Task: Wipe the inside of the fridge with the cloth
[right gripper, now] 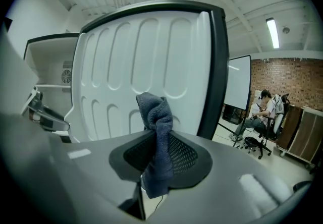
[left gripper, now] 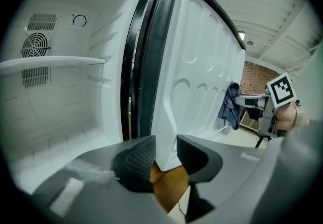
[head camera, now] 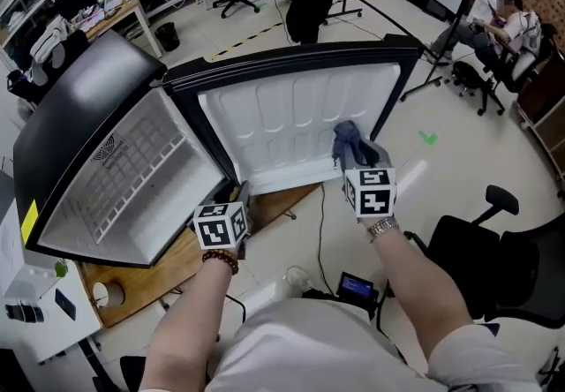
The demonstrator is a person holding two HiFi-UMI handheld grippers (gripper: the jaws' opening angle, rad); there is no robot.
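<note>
**Blue cloth at the open door's white liner**

The cloth (right gripper: 157, 137) is dark blue-grey, soft and nubbly like towelling. It is bunched into a loose, folded twist. The right hand-held gripper (right gripper: 159, 152) is clamped on its middle, so a knot of fabric stands above the jaws and a tail hangs below them.

In the head view the cloth (head camera: 349, 141) is at the lower right part of the fridge door (head camera: 300, 116). It sits on the door's inner side, a white moulded liner with rounded ribs and a black rim. From the left gripper view the cloth (left gripper: 229, 107) appears to touch that liner.

The left hand-held gripper (left gripper: 165, 155) is closed on the door's lower corner, one pad on each face of the white edge.

The fridge (head camera: 115, 169) is black outside and white inside, with a shelf (left gripper: 50, 61), a round fan grille (left gripper: 35, 46) and a dial (left gripper: 79, 19) on its back wall.

A printed mark (head camera: 110, 149) on the inner wall and a yellow label (head camera: 29, 218) on the casing are both too small to read.
</note>
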